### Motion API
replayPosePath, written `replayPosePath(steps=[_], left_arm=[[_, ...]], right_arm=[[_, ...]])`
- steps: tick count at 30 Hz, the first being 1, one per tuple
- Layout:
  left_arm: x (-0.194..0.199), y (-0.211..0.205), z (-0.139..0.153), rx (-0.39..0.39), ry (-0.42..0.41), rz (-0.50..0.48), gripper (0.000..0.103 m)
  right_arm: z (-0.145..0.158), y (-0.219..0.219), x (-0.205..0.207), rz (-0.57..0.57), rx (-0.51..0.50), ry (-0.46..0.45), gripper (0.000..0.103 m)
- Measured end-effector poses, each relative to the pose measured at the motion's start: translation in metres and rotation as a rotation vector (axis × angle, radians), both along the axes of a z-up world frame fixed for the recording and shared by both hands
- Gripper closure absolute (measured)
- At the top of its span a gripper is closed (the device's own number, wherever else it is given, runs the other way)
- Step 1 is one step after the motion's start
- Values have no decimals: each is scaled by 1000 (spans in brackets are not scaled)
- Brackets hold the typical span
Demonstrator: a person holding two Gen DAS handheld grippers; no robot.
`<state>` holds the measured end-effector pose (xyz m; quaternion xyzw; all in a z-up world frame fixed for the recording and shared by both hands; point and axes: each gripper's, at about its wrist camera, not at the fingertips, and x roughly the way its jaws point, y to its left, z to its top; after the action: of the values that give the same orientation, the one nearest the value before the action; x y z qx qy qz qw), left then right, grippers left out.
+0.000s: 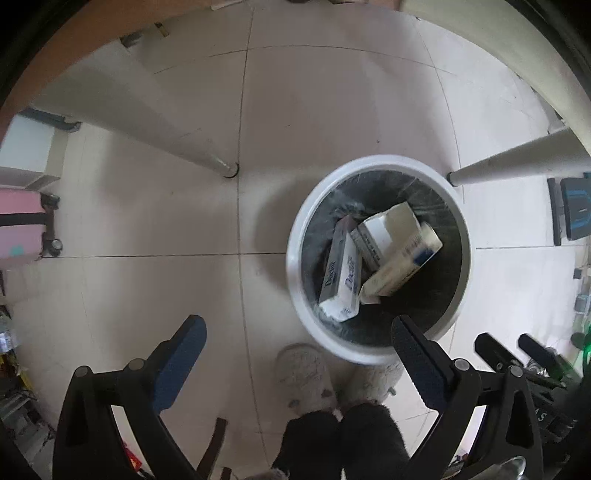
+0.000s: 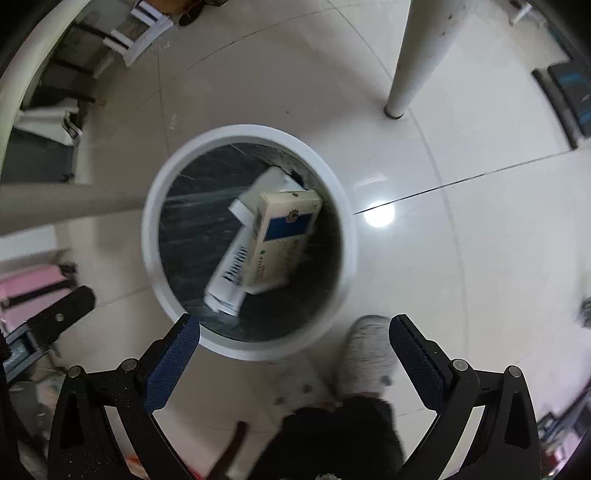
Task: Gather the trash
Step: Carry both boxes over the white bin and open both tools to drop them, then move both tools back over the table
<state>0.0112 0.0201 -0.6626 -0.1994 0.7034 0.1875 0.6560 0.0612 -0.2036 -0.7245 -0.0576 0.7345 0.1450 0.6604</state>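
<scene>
A white round trash bin (image 1: 295, 236) with a dark liner stands on the tiled floor; it also shows in the right wrist view (image 2: 155, 258). Inside lie a grey-white long box (image 1: 341, 275) and cream boxes (image 1: 400, 254); the right wrist view shows a cream box with a blue panel (image 2: 284, 240) on a white box (image 2: 229, 280). My left gripper (image 1: 299, 328) is open and empty above the floor, at the bin's near-left rim. My right gripper (image 2: 294, 328) is open and empty above the bin's near rim. The right gripper's fingers (image 1: 491, 350) show in the left view.
White table legs (image 1: 221, 168) (image 2: 406, 88) stand on the floor beside the bin. The person's fuzzy slippers (image 1: 306, 376) (image 2: 369, 354) stand just in front of the bin. A pink suitcase (image 1: 20, 229) stands at the left. A white stool (image 2: 144, 29) stands far left.
</scene>
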Motion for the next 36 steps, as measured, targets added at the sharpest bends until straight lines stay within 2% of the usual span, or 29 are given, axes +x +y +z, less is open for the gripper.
replayPosePath(steps=[7,15,26,36], left_arm=[[-10,-10,36,26,-12,-2,1],[-21,-19,93,40,-50,1,1],[-45,-37,198,25,-83,3,1],[-68,-54,298,21,-128,-25,1]], right_arm=[[32,-3,-9,47,-78,-58,0],[92,0,-17,74,-80,-114,0],[214,-5,-35,108,-57,-179,0],[350,-23,-61,96,-15,-223,0]])
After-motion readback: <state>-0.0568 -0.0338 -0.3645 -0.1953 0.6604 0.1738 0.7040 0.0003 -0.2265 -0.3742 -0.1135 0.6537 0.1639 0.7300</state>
